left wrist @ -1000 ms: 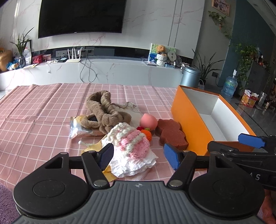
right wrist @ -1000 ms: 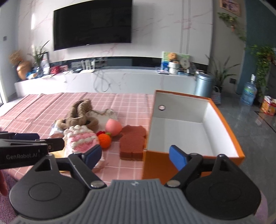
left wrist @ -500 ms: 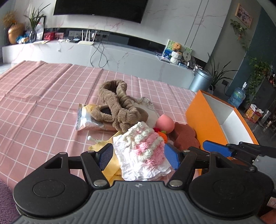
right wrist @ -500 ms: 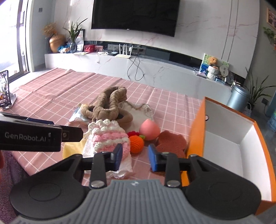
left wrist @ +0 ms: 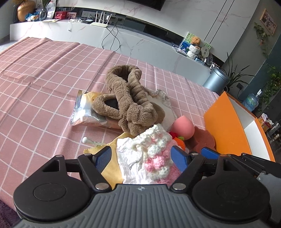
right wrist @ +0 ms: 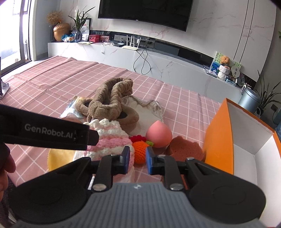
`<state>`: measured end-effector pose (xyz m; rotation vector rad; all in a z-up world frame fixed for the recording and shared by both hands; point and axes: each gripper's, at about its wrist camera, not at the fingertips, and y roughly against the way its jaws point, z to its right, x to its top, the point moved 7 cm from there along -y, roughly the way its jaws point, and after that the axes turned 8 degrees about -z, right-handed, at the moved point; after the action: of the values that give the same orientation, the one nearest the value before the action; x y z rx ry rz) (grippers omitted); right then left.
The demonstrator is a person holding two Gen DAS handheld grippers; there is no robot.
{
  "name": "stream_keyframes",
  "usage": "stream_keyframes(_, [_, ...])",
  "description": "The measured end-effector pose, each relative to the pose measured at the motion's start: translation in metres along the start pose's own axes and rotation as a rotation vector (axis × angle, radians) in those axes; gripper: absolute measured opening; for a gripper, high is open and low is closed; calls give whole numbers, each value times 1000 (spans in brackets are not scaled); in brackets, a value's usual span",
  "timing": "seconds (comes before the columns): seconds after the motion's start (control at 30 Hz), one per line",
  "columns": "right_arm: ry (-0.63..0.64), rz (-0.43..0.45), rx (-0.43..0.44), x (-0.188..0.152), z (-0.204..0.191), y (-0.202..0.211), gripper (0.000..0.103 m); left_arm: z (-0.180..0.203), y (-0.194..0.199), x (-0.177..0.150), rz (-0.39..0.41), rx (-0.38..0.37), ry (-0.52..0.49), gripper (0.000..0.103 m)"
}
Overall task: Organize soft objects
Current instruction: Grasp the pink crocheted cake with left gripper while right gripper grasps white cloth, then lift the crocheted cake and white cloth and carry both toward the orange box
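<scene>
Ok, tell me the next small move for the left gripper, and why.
Probably close the left gripper on the pink and white crocheted cake. Its two fingers already straddle the cake, open and apart from it, and the orange box stands open just to the right. The right gripper, narrowly open, sits in front of the crocheted orange, holding nothing.

1. Wall (right wrist: 219, 21) behind is white marble-look, with a big dark TV (right wrist: 145, 12) mounted on it.
2. Long white console (right wrist: 158, 59) runs under the TV; router (right wrist: 130, 46), cables and a gold vase (right wrist: 60, 31) sit on it.
3. Pink checked tablecloth (left wrist: 43, 70) covers the table.
4. Daylight comes through a window (right wrist: 15, 29) at left.
5. Grey bin (left wrist: 217, 80), plants and what's probably a water jug (left wrist: 252, 101) stand at right.
</scene>
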<state>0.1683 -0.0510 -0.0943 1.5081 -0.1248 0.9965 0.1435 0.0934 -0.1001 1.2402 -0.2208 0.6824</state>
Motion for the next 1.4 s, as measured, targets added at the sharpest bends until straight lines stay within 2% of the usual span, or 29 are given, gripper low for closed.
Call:
stream_keyframes(0.23, [-4, -20, 27, -2, -3, -12, 16, 2, -22, 4, -19, 22, 9, 90])
stream_keyframes(0.3, [-10, -23, 28, -3, -2, -13, 16, 3, -27, 5, -7, 34, 1, 88])
stream_keyframes(0.4, [-22, -26, 30, -2, -1, -14, 16, 7, -33, 4, -13, 19, -17, 66])
stream_keyframes(0.43, [-23, -26, 30, -3, 0, -14, 16, 10, -33, 4, -12, 4, -29, 54])
stream_keyframes(0.53, [-28, -23, 29, -2, 0, -13, 16, 17, -30, 3, 14, 4, -69, 39])
stream_keyframes(0.63, [-30, -12, 22, -1, 0, -10, 17, 18, -23, 3, 30, -15, -76, 34])
stream_keyframes(0.9, [-37, 45, -8, 2, 3, 13, 18, 22, 13, 6, 102, -41, -114, 32])
stream_keyframes(1.03, [-62, 57, 18, 1, 1, 23, 36, 18, 28, 8, 112, -28, -126, 32])
stream_keyframes(1.23, [-90, 40, 82, -2, -10, 27, 49, 0, 42, 4, 87, -28, -109, 32])
stream_keyframes(1.4, [-99, 14, 100, -6, -16, 24, 61, -17, 51, 2, 71, -17, -102, 32])
